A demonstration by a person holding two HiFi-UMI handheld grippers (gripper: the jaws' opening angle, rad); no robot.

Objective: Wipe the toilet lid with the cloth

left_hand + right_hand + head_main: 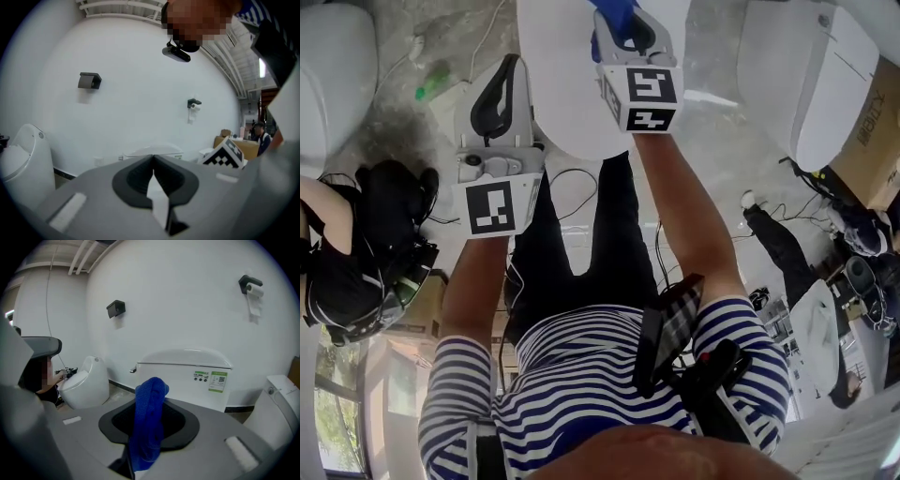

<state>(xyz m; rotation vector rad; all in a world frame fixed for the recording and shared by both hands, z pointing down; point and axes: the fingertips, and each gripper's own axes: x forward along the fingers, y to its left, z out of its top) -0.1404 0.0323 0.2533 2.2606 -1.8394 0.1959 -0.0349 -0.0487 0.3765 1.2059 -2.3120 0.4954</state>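
The right gripper (151, 401) is clenched on a blue cloth (149, 427), which stands up in a fold between its jaws and hangs down over them. In the head view this gripper (630, 36) is held out over the white toilet lid (567, 103), the cloth (615, 11) showing at its tip near the top edge; whether the cloth touches the lid cannot be told. Beyond the jaws in the right gripper view stands the toilet tank (185, 373) with a green sticker (218, 380) on its front, against a white wall. Another toilet (84, 387) sits to the left, and a paper roll (253, 291) hangs high on the wall at the right

The left gripper (153, 159) has its jaws pressed together with nothing between them. In the head view it (504, 84) is just beside the lid's left edge. The person wears a striped shirt (572, 375)
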